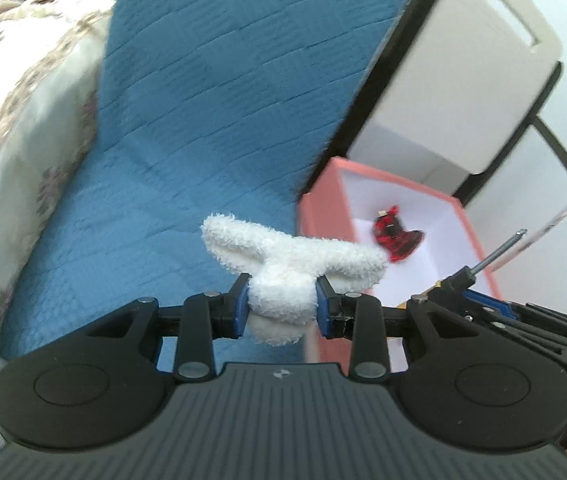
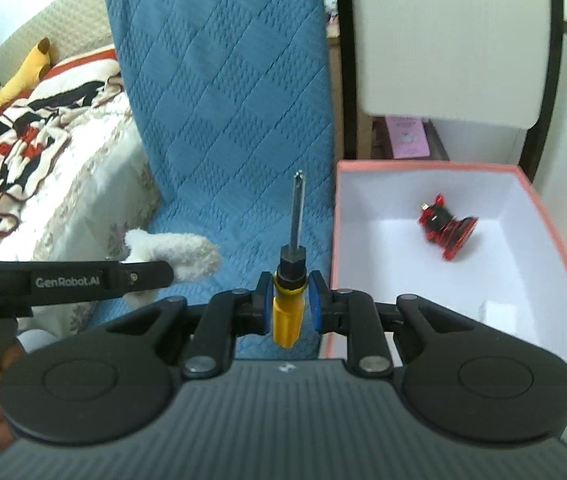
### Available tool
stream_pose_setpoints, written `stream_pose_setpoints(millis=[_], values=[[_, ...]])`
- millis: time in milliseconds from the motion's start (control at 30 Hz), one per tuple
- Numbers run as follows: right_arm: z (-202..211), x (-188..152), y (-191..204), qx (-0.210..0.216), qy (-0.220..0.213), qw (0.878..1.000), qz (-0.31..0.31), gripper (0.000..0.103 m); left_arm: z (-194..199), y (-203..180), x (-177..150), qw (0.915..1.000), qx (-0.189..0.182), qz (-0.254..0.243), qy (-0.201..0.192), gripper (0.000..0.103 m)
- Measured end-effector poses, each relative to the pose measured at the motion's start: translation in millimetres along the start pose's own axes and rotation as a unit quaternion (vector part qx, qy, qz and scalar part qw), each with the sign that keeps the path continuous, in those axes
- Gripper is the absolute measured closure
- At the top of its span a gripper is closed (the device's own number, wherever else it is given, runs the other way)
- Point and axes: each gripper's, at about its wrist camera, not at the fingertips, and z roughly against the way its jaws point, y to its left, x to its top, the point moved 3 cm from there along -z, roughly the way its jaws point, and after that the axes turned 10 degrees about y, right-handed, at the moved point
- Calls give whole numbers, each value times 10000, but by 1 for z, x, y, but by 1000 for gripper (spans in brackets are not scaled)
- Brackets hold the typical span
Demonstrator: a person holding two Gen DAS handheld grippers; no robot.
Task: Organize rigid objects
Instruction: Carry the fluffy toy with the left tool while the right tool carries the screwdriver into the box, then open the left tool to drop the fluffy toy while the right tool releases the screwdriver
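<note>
The left gripper point(image 1: 282, 304) pinched a white plush toy point(image 1: 291, 268) above the blue quilt point(image 1: 203, 120); the right gripper point(image 2: 290, 304) clamped a yellow-handled screwdriver point(image 2: 288, 308) just beside the pink box point(image 2: 543, 216), which held a red toy point(image 2: 447, 232); the carrying step seemed in hand; next, likely, swinging the screwdriver over the box.

The left claw point(image 1: 282, 306) holds a plush toy point(image 1: 289, 270) between its pads, above a quilt point(image 1: 187, 128). Just to its right, the right claw point(image 2: 290, 305) holds a screwdriver point(image 2: 290, 280), shaft pointing forward. Right of both claws sits an open box point(image 2: 543, 216), a small toy point(image 2: 445, 229) inside. A bed point(image 2: 63, 184) lies left.
</note>
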Motion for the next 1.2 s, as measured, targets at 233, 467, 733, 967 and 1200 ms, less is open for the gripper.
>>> stream_pose_setpoints(millis=[233, 467, 733, 967, 1200], values=[[36, 13, -39, -294, -365, 9989, 29, 81, 4, -57, 14, 9992, -297, -261, -83, 65], [50, 13, -87, -456, -412, 9980, -142, 81, -13, -111, 13, 9976, -480, -491, -17, 65], [20, -13, -127, -531, 73, 9982, -283, 81, -64, -140, -5, 9970, -466, -539, 300, 65], [-23, -40, -159, -506, 659, 9955, -460, 81, -122, -145, -23, 9953, -295, -543, 745, 65], [-58, -54, -175, -323, 1099, 9916, -600, 81, -154, -149, -30, 9924, -211, -621, 1038, 65]])
